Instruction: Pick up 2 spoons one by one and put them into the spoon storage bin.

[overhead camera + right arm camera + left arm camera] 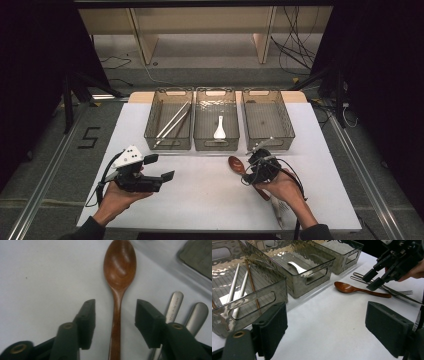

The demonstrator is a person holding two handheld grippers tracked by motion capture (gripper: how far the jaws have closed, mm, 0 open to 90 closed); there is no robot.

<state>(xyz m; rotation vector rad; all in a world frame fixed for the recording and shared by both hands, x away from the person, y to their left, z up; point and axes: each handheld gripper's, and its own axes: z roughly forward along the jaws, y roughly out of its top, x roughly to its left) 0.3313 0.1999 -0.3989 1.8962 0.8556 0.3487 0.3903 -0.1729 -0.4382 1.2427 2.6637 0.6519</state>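
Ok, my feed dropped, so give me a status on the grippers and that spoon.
Right gripper open, straddling wooden spoon handle, pads clear. Left gripper open, empty. Spoon flat on table. Metal cutlery lies close beside it.

Three bins stand in a row at the far side of the table (200,200). The left bin (169,119) holds chopsticks (172,122), the middle bin (216,119) a small spoon (219,128), and the right bin (267,120) stands beside it. Near the right bin lies a wooden spoon (119,277), with a fork (404,292) and knife (397,293) just right of it.
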